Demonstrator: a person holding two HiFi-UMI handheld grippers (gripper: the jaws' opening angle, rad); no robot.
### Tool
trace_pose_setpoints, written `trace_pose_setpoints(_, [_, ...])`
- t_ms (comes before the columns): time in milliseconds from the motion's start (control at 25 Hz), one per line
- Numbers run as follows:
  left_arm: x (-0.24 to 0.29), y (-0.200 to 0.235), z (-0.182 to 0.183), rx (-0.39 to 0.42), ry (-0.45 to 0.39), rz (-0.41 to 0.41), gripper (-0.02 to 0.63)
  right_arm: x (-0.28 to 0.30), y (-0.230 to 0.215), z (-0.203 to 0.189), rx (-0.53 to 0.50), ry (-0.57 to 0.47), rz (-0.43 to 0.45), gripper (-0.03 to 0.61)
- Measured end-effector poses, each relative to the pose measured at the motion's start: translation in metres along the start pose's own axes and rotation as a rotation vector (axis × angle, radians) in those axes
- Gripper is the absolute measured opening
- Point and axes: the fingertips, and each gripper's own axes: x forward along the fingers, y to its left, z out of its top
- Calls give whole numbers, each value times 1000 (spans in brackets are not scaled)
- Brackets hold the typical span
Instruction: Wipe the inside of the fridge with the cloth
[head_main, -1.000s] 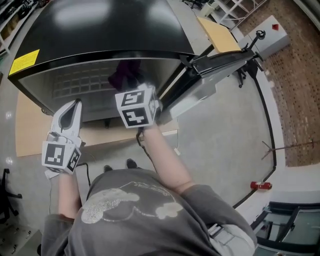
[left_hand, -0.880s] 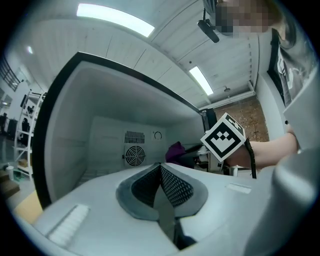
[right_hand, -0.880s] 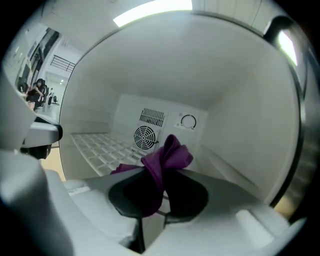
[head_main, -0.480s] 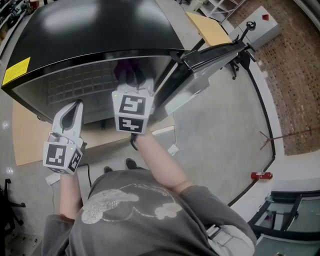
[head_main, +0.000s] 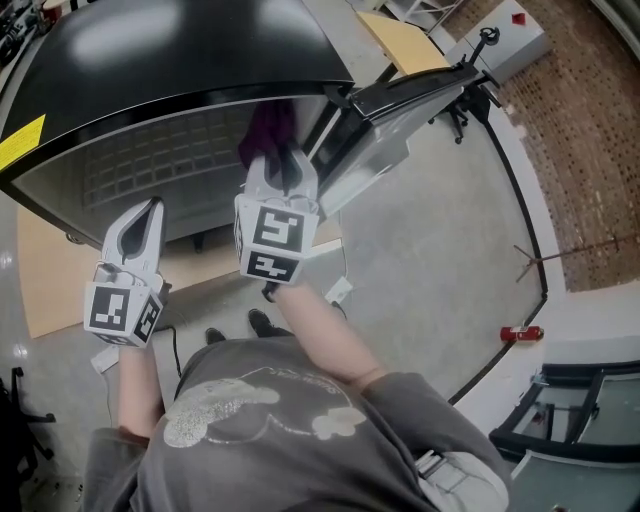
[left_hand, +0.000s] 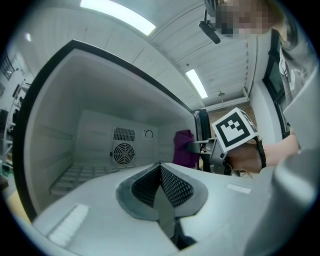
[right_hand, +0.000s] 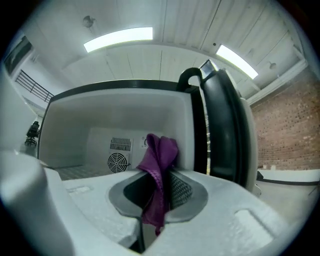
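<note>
cloth (right_hand: 159, 162) purple — fridge (head_main: 180, 50) black, white inside

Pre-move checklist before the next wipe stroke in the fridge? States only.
1. Cloth held in right claw: ok, jaws shut on it.
2. Fridge door open: ok.
3. Cloth touching an inner wall of the fridge: cannot tell; it sits near the right wall.
4. Left claw apart from the right one: ok, shut on nothing, off to the left.
5. Cloth past the jaws to wipe with: ok, a fold sticks out ahead.
</note>
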Motion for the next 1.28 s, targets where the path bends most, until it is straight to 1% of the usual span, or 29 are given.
trace_pose_setpoints(80, [2,-3,0,-1,-1,-8,18,-9,-6,-6,-11,3,-7,41])
trace_pose_setpoints(240, [5,-8,-1,-7,-4,-12,17,-23,-10,-8,-36,-22,14,41])
trace_pose_setpoints(440, [4,-13,-4,-7,6,-2,17,-30,-11,-12,-15,-18,41,41])
trace_pose_setpoints(520, [1,-13,-6,-5,13,9,18,-33,-7,-11,-12,-31,67,41])
trace_pose_setpoints(600, [-3,-11,-9,-4,21,24,18,-40,6,-10,-10,-51,125,41])
trace_pose_setpoints(680, [-9,-5,-16,-7,32,50,18,-49,29,-10,-17,-68,214,41])
trace_pose_setpoints(800, [-21,9,-26,-7,49,102,18,-58,73,-15,-54,-83,352,41])
trace_pose_setpoints(880, [-32,20,-35,11,53,144,17,-66,103,-26,-62,-74,451,41])
trace_pose_setpoints(960, [-49,34,-48,27,64,199,17,-77,136,-39,-77,-67,572,41])
trace_pose_setpoints(1040, [-66,47,-56,17,79,257,17,-85,166,-55,-117,-52,676,42])
trace_pose_setpoints(1160, [-88,67,-67,-1,98,330,17,-86,199,-92,-150,16,760,43])
trace_pose_setpoints(1280, [-100,78,-79,-8,114,365,17,-77,216,-124,-147,93,784,43])
